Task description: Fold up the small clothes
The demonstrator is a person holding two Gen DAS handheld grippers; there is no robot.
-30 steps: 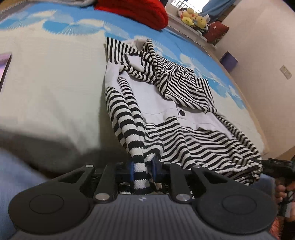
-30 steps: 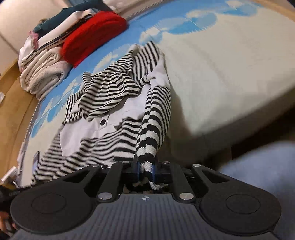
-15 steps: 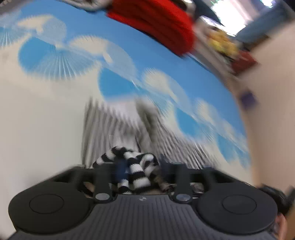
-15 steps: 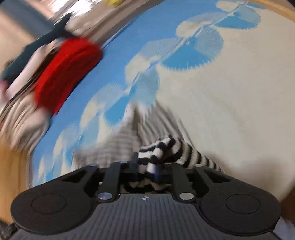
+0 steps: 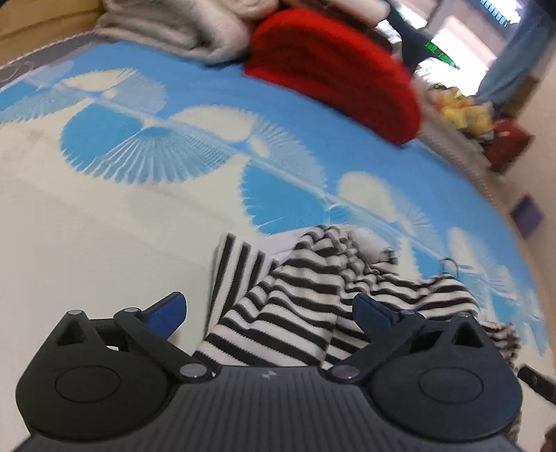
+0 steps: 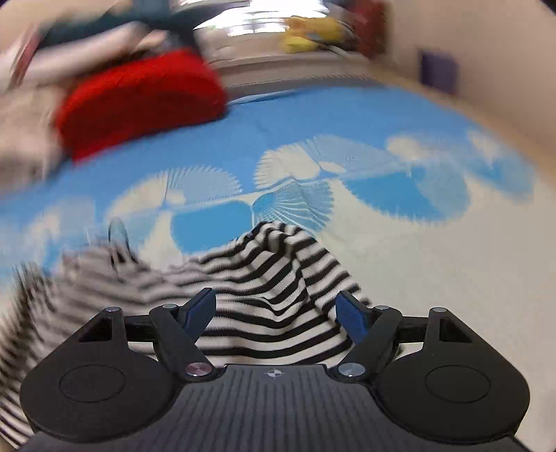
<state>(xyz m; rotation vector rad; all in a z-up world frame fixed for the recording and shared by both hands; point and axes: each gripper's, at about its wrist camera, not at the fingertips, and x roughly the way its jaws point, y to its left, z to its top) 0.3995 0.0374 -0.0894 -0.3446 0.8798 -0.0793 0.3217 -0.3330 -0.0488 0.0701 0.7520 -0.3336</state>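
Observation:
A black-and-white striped small garment (image 5: 312, 288) lies bunched on the blue-and-cream bed cover (image 5: 104, 215). My left gripper (image 5: 269, 313) is open, its blue fingertips (image 5: 166, 309) spread wide just above the striped cloth, holding nothing. In the right wrist view the same striped garment (image 6: 274, 278) lies in a heap under my right gripper (image 6: 276, 313), which is open and empty too, its blue fingertips (image 6: 351, 316) apart over the cloth.
A folded red knit (image 5: 333, 66) and grey-beige folded blankets (image 5: 180, 27) lie at the far side of the bed. Plush toys (image 5: 458, 107) and a dark red bag (image 5: 507, 146) sit beyond. A wall (image 6: 486, 45) runs on the right.
Both grippers carried the striped sleeve ends forward over the garment, then opened and let them go. The sleeves now lie on the bunched garment.

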